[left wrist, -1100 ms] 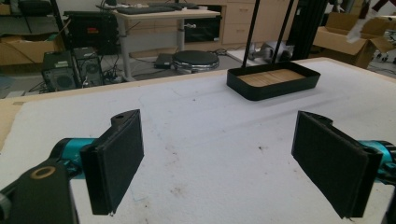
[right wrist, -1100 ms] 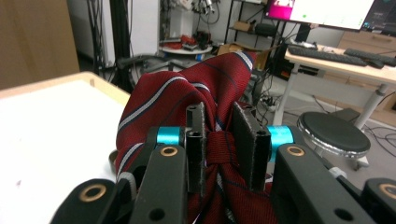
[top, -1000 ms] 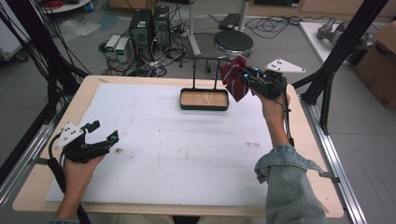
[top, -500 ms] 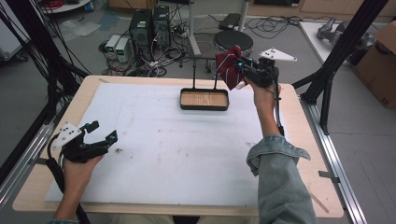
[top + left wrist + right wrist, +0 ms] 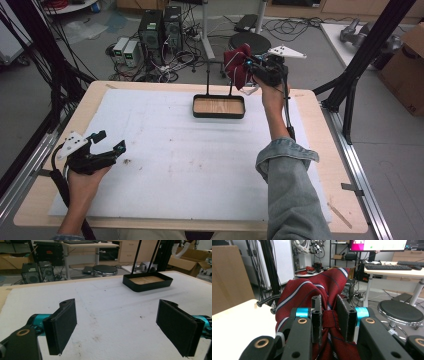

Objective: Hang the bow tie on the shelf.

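The right gripper (image 5: 248, 64) is clamping its jaws on a bunched red striped tie (image 5: 312, 293), holding it in the air above the far edge of the table (image 5: 320, 165) just beyond a black tray (image 5: 219, 114), while the left gripper (image 5: 107, 142) is resting wide open near the table's front left.

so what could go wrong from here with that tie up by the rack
The right gripper pinches only a narrow bunch of the red striped tie, so the loose folds could slip out or snag on the rack's thin black posts. Pulling on a snag might tip the black tray. The left gripper rests open, far from helping.
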`<control>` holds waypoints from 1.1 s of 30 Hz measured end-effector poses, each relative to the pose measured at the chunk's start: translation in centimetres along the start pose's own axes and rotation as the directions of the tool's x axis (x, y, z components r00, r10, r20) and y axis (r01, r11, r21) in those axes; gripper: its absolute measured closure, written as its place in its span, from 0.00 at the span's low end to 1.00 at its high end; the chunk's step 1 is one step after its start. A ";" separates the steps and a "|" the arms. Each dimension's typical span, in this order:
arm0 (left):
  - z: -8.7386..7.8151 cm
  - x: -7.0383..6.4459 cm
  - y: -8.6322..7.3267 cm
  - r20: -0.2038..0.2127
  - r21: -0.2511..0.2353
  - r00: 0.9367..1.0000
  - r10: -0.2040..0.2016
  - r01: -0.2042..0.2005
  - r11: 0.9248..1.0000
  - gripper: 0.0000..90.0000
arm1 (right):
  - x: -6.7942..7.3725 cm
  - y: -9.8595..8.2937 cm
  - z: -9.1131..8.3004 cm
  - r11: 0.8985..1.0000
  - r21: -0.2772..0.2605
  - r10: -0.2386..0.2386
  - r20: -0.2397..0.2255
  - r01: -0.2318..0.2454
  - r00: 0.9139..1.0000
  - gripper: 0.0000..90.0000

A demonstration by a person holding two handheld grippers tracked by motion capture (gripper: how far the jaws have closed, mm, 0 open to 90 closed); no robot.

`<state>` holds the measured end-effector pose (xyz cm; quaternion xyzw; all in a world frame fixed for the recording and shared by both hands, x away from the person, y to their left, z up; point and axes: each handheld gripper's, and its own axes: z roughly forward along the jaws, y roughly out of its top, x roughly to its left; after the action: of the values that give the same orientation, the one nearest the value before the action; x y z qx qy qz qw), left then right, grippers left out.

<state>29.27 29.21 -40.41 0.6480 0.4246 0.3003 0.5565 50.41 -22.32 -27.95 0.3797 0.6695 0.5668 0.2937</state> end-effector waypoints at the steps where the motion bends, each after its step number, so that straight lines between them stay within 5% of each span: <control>1: 0.0 0.0 0.0 0.002 0.001 1.000 0.003 -0.003 1.000 0.19 | 0.0 0.0 0.2 1.000 0.000 0.009 0.005 -0.009 1.000 0.83; 10: 0.1 0.0 -0.2 0.002 0.004 1.000 0.000 0.000 1.000 0.19 | -0.8 0.0 1.0 0.999 0.002 0.055 0.026 -0.055 0.998 0.83; 22: 0.1 -0.1 -0.2 0.009 0.010 1.000 0.004 -0.004 1.000 0.19 | -4.0 -0.8 -0.5 0.994 0.110 0.001 0.080 -0.010 0.997 0.83; 33: 0.2 -0.3 -0.2 0.039 0.012 0.999 0.015 -0.015 1.000 0.19 | -5.3 -4.2 -1.3 0.984 0.177 -0.006 0.062 -0.005 0.998 0.83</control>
<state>29.26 28.83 -40.65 0.6603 0.4108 0.2891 0.5582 51.46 -27.79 -32.01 0.4215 0.7078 0.4931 0.2795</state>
